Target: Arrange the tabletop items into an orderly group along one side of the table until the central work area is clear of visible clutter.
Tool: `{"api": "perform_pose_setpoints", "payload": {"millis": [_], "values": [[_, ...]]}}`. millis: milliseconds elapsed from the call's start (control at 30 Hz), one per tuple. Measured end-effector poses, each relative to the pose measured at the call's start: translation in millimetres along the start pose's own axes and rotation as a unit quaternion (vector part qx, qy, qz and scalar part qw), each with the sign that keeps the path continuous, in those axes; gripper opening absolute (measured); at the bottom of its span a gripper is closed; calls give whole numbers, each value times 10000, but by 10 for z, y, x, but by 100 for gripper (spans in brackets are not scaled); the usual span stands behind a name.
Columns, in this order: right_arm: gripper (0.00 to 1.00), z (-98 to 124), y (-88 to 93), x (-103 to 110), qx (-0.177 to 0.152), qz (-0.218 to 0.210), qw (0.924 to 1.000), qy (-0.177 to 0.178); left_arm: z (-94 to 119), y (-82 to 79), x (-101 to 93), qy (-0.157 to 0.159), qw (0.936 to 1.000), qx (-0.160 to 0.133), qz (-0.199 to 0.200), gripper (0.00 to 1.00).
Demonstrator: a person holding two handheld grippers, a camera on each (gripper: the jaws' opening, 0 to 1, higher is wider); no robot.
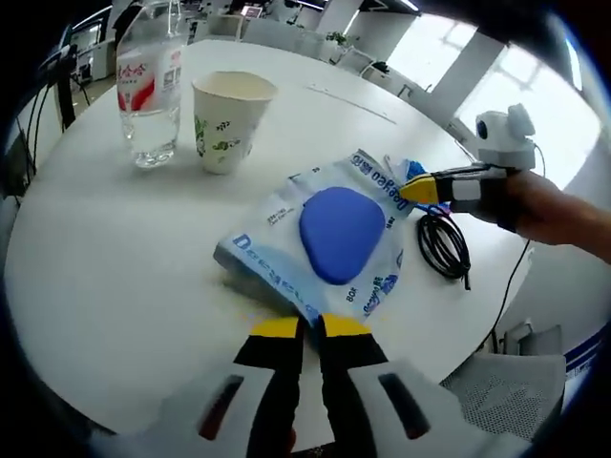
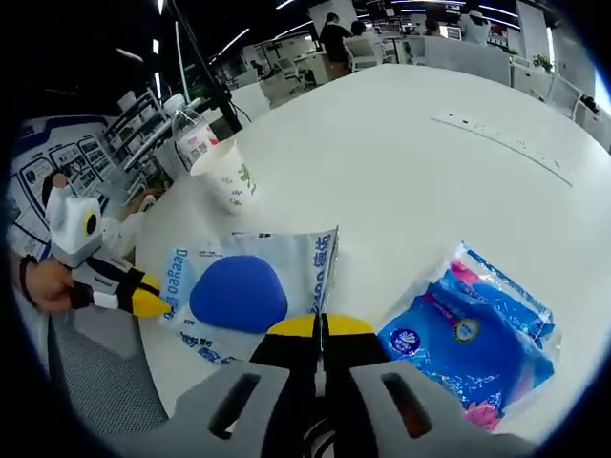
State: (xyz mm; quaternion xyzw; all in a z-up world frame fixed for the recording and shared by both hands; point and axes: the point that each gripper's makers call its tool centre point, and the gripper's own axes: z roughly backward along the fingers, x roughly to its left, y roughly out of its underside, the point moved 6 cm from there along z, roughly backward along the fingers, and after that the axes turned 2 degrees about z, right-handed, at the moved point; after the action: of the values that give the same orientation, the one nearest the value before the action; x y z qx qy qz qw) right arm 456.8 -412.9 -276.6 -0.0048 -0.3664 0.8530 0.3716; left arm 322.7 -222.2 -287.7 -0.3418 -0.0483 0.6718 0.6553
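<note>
A white wet-wipes pack (image 1: 334,239) with a blue oval lid lies in the middle of the round white table (image 1: 115,258). My left gripper (image 1: 311,326) is shut on its near edge. My right gripper (image 1: 420,189) comes in from the right, shut on the pack's far crimped end. In the right gripper view the same pack (image 2: 239,286) lies ahead of my right gripper (image 2: 321,326), and my left gripper (image 2: 143,303) holds its left edge. A blue tissue pack (image 2: 477,334) lies to the right. A paper cup (image 1: 229,119) and a water bottle (image 1: 148,86) stand together farther back.
A coiled black cable (image 1: 442,243) lies near the table edge under the right gripper. A person's hand (image 1: 549,205) holds that gripper. A grey mesh chair (image 1: 496,391) stands beside the table. Office desks and chairs fill the room beyond.
</note>
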Motion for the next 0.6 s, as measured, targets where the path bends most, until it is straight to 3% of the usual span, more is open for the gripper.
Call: {"api": "perform_pose_setpoints", "payload": {"millis": [267,367,600], "values": [[0,141,33,58,-116,0,9999,23,63,-69,-42,48,9999,-85,-57,0],[0,218,3,65,-381,-124,9992,-9,66,-78,-46,62,9999,-128,-54,0],[0,263,-52,54,-427,-36,9990,95,111,-155,-144,240,9994,-217,124,0]]}}
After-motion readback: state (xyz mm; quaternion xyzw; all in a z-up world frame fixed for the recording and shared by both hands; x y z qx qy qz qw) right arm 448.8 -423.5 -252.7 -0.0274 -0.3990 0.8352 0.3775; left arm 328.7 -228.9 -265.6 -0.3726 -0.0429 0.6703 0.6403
